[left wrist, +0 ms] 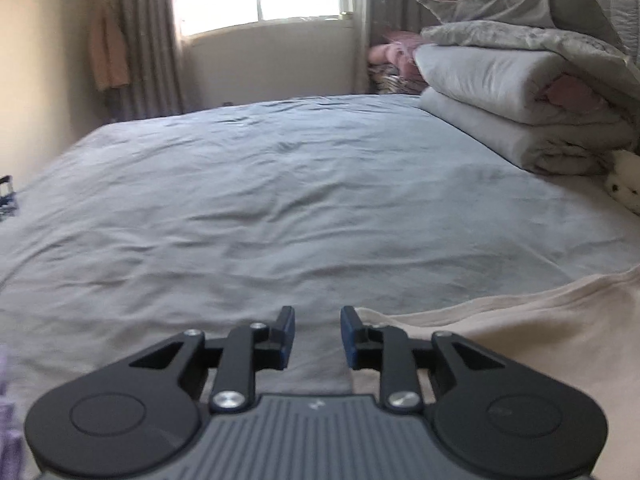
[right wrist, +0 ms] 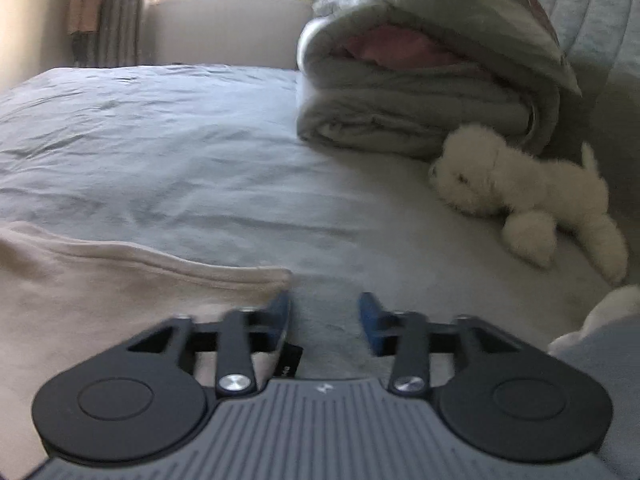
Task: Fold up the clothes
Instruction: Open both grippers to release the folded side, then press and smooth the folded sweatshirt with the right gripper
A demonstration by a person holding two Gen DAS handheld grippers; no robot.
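One cream garment (left wrist: 500, 340) lies flat on the bed (left wrist: 280, 184), at four o'clock from the left gripper (left wrist: 317, 334) and nine o'clock from the right gripper (right wrist: 325, 320) — both part-open, holding nothing. A fold looks just released; next, regrasp an edge — likely the hem.

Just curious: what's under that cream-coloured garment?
The cream garment lies flat on the grey bedsheet, which shows all around its edge. Whatever else might sit beneath it is covered by the cloth.
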